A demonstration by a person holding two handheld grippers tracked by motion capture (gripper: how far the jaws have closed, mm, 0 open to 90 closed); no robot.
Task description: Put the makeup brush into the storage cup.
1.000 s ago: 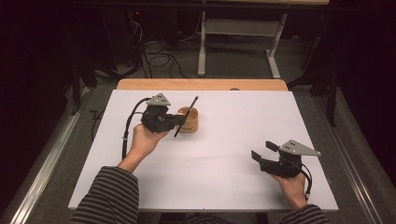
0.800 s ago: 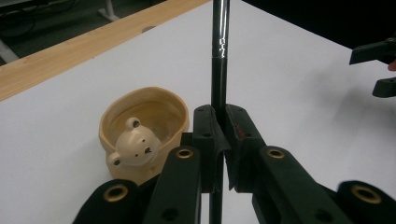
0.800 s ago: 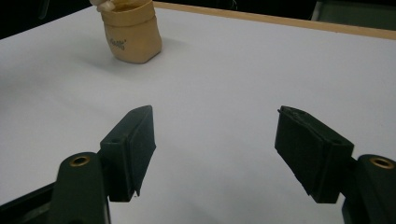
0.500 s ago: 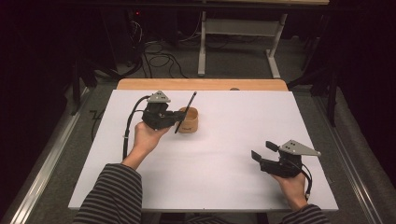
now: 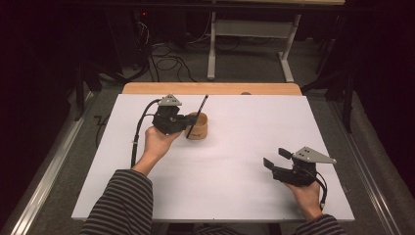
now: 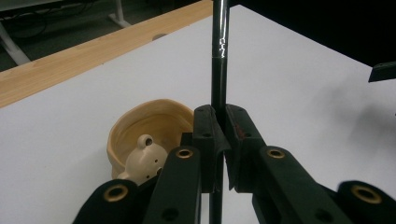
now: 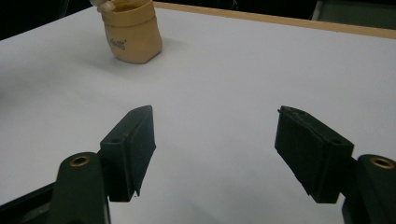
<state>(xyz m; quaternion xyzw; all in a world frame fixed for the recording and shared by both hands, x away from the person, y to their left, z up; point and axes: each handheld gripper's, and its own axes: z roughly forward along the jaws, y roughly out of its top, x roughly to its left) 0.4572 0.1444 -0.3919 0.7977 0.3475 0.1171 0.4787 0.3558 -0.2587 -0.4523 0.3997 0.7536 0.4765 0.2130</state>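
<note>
A tan cup (image 5: 201,130) stands on the white table (image 5: 235,191), left of centre toward the back. My left gripper (image 5: 188,125) is right beside the cup on its left, shut on a thin black pen (image 5: 199,110) that slants up over it. In the left gripper view the pen (image 6: 219,46) rises between the closed jaws, and the cup (image 6: 140,123) sits just left of them with a small bear-shaped figure (image 6: 140,158) inside. My right gripper (image 5: 275,157) rests open near the front right. From its own view the right gripper (image 7: 215,140) holds nothing, and the cup (image 7: 133,37) is far off.
A wooden strip (image 5: 210,88) runs along the table's back edge. Beyond it are desk legs and cables on the dark floor. A tip of the other gripper (image 6: 383,71) shows at the right of the left gripper view. Bare white surface lies between the two hands.
My left gripper has shifted slightly toward the back of the table with the pen, staying next to the cup. The right gripper has not moved.
</note>
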